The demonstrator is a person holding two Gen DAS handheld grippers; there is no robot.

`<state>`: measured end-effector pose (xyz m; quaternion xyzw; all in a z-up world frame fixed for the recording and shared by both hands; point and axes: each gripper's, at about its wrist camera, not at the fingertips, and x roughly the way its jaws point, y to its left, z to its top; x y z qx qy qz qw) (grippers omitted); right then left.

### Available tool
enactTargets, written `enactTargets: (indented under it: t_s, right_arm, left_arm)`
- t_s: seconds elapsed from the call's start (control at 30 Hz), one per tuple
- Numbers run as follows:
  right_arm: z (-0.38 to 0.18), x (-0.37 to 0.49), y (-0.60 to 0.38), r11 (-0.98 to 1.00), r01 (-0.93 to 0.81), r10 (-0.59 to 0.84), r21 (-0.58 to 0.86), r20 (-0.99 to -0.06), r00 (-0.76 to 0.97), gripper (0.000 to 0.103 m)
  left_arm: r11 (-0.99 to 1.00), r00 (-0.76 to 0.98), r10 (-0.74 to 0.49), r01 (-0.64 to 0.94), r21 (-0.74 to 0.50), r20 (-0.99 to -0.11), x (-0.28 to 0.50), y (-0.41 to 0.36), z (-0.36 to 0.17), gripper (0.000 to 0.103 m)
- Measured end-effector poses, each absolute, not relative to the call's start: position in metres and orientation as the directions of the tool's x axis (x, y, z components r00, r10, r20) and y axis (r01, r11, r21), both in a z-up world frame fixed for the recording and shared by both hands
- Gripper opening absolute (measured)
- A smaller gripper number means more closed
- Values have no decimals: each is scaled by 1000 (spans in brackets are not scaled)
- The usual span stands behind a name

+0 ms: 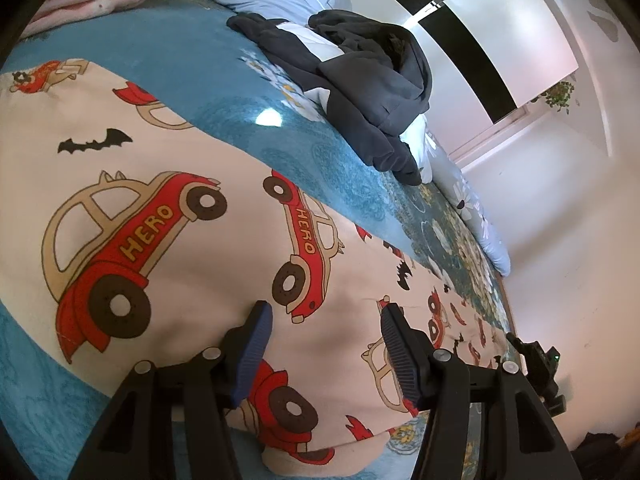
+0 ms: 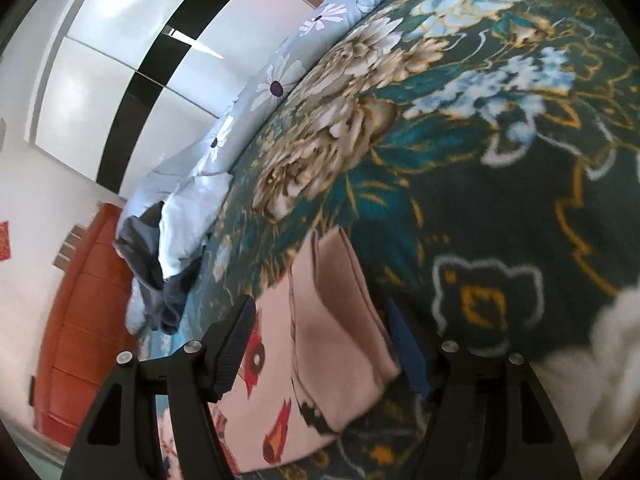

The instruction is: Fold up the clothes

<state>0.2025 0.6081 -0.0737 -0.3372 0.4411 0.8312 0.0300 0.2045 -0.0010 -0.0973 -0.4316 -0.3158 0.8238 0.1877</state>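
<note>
Your left wrist camera sits low and close over the car-print garment, looking across the bed toward its far edge and the white wardrobe — tilted hard. Your right wrist camera hovers just as near, facing along the floral blanket. Both views share that garment, the dark clothes pile and the wardrobe.
</note>
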Motion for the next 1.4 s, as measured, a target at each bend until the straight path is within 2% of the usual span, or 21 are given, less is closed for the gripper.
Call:
enactTargets:
  t_s: [0.13,0.27,0.5,0.67,0.9,1.0,1.17,1.23,1.3,1.4]
  right_arm:
    - [-75,206,604,-610,-279,-333,742,-559,-759,69]
    - [-76,218,596,-601,-214,-420,770,-532,-735,64]
    - [-72,257,579,-639,-283,-406,715,-627,-665,62]
    - [-83,252,564,-575,-274,-483,771,-590,-647,64]
    - [-90,223,570,-459,-273,-446,845,-485,-752,63]
    - [-91,213,580,-424,-285,-378,860,-454,-807,63]
    - [-82,204,581,-432,-337,-269,836,-477,-837,64]
    - [-75,201,575,-457,-339,-264,822,-489,-831,59]
    - [-67,196,567,-488,-346,-260,801,-512,-818,34]
    - [-56,185,553,-559,-384,-233,735,-583,-778,17]
  left_arm:
    - [-725,-557,586,-35,-688,-589,204,-2,-97,61]
    - [-722,-557,588,-34,-691,-586,204,-2,-97,61]
    - [-723,-557,587,-35,-690,-587,204,-2,-97,61]
    - [-721,-558,588,-35,-692,-585,204,-2,-98,61]
    - [-719,-558,590,-35,-694,-583,204,-3,-98,61]
    - [-715,-559,593,-34,-698,-580,205,-4,-98,61]
    - [-711,-561,595,-33,-703,-576,205,-5,-98,61]
    - [-700,-562,602,-31,-713,-567,205,-6,-98,61]
    - [-688,-561,612,-29,-725,-558,205,-9,-99,61]
    - [-665,-560,629,-26,-747,-540,204,-13,-100,61]
